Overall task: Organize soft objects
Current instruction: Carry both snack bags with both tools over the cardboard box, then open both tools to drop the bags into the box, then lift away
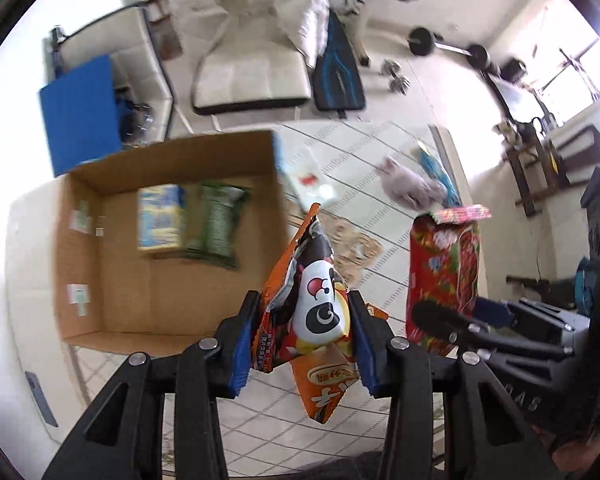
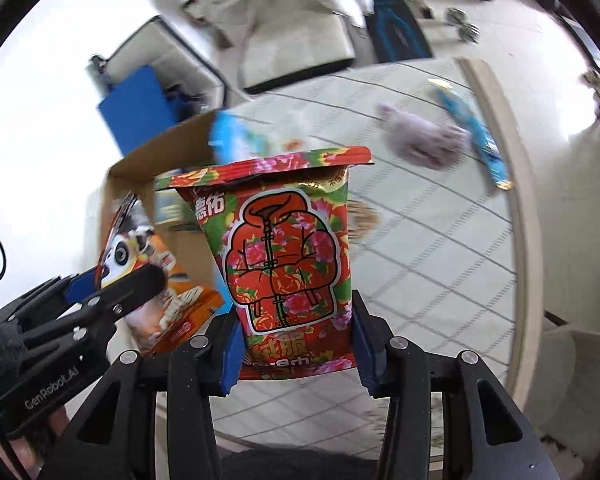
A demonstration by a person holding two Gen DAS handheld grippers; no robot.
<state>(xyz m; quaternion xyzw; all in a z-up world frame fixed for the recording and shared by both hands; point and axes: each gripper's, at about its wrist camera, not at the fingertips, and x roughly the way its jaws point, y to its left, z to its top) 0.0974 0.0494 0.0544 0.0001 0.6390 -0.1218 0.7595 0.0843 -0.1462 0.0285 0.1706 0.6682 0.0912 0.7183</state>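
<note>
Each camera sits on my tool just behind its two fingers and looks forward along them, steeply down at the table [image 1: 412, 184] from above. My left wrist view faces the cardboard box [image 1: 100, 264] on the left, with the orange panda packet [image 1: 320, 304] very near the lens. My right wrist view faces the table's right half, with the red floral packet [image 2: 288, 264] filling its centre. Both views share the box, the pale plush toy [image 1: 410, 186] and the blue wrapper [image 2: 474, 136] at the far side. Each view also catches my other tool at its edge: the right gripper [image 1: 456, 320] and the left gripper [image 2: 112, 284].
</note>
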